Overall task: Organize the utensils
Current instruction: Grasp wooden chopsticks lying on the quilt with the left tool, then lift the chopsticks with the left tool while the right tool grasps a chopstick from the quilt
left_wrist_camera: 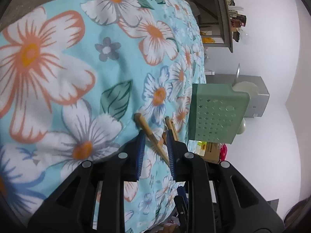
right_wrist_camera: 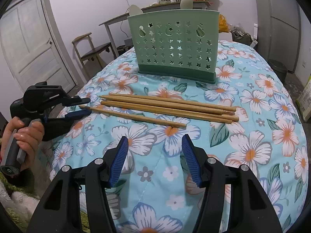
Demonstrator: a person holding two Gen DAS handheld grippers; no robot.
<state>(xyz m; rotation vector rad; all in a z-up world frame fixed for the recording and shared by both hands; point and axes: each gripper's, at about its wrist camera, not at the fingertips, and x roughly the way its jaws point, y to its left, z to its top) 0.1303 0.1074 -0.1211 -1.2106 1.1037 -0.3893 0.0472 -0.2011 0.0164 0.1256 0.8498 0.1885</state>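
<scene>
Chopsticks [right_wrist_camera: 165,107]: four wooden sticks lying flat on the floral cloth [right_wrist_camera: 252,136], in front of the green holder [right_wrist_camera: 175,46], well apart from it; nearest stick [right_wrist_camera: 134,116] set slightly away from the other three.
Left gripper [right_wrist_camera: 82,106]: at the pointed end of the nearest stick, fingers parted either side of its tip, not yet clenched; in the left wrist view [left_wrist_camera: 155,141] the stick crosses slantwise between the blue pads [left_wrist_camera: 141,151].
Right gripper [right_wrist_camera: 155,155]: spread wide, holding nothing, hovering over the cloth on the near side of the sticks from the holder.
Step in hand, as judged: pinching one stick by its end.
Doing it well: square the pads to the shaft, close further up from the tip, keep neighbouring sticks out of the bite, lift level before carrying to the holder.
Hard to make out: contact between pad and stick; number of sticks inside the jaws in the left view; holder compartments hidden behind its star-pierced wall; pale rounded items [right_wrist_camera: 186,2] poking above its rim, unidentified.
</scene>
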